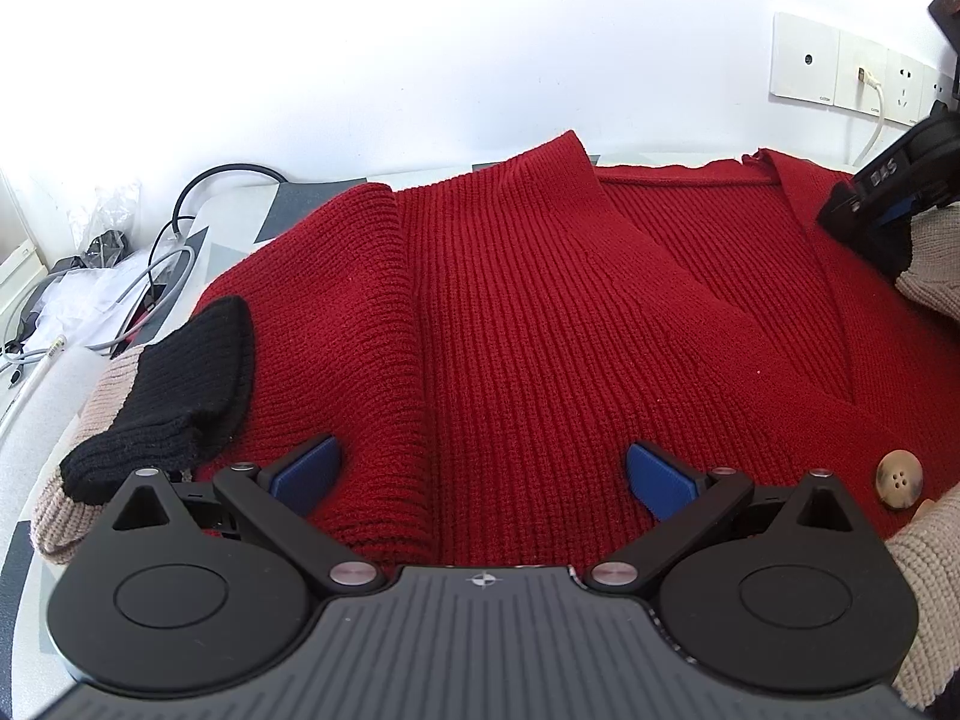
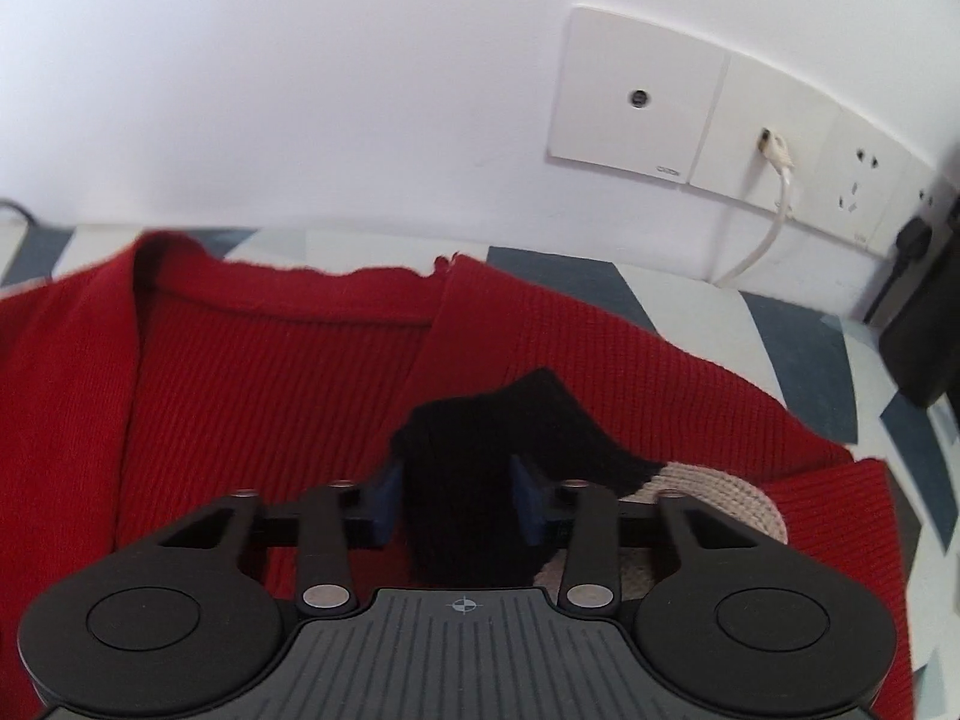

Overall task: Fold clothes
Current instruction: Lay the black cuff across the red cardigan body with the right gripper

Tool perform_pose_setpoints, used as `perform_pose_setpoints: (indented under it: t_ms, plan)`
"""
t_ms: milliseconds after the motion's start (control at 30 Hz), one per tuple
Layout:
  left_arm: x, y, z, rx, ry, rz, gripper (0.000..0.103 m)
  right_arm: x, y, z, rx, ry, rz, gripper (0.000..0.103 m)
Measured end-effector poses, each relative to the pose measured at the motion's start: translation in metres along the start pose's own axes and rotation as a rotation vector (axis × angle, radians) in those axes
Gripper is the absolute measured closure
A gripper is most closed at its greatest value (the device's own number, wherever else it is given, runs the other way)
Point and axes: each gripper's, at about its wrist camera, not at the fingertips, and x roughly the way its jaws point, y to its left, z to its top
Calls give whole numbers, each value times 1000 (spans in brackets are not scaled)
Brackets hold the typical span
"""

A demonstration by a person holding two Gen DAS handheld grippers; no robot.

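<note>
A red ribbed cardigan (image 1: 540,312) lies spread on the table, its sleeves beige with black cuffs. My left gripper (image 1: 483,477) stands open low over its near hem, a raised fold of red knit between the blue pads (image 1: 309,471) without touching them. The left sleeve's black cuff (image 1: 180,396) rests on the cardigan just left of that gripper. In the right wrist view my right gripper (image 2: 459,495) is shut on the other black cuff (image 2: 474,456), with its beige sleeve (image 2: 708,492) trailing right. From the left wrist view, the right gripper (image 1: 870,216) is at the far right by the collar.
A large button (image 1: 898,478) sits on the cardigan's front edge. Wall sockets (image 2: 702,120) with a white cable (image 2: 774,222) are behind the table. Cables and plastic bags (image 1: 120,252) lie at the left. A dark box (image 2: 924,336) stands at the right edge.
</note>
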Motion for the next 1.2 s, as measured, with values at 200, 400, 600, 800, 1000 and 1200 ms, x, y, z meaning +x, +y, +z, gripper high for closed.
perform_pose_setpoints:
  t_ms: [200, 400, 600, 800, 1000, 1200]
  plan:
    - [-1, 0, 1, 1, 0, 1, 0, -15, -13, 4, 90, -35, 111, 95]
    - [-1, 0, 2, 2, 1, 2, 0, -36, -7, 5, 86, -86, 254, 95]
    - [-1, -1, 2, 1, 0, 2, 0, -47, -7, 6, 150, -76, 500, 95]
    - [-1, 0, 2, 0, 0, 0, 0, -45, 20, 5, 119, 6, 684, 95]
    - [-1, 0, 3, 0, 0, 0, 0, -35, 37, -7, 103, 71, 659, 95]
    - [-1, 0, 2, 0, 0, 1, 0, -33, 37, -13, 137, 84, 641, 95]
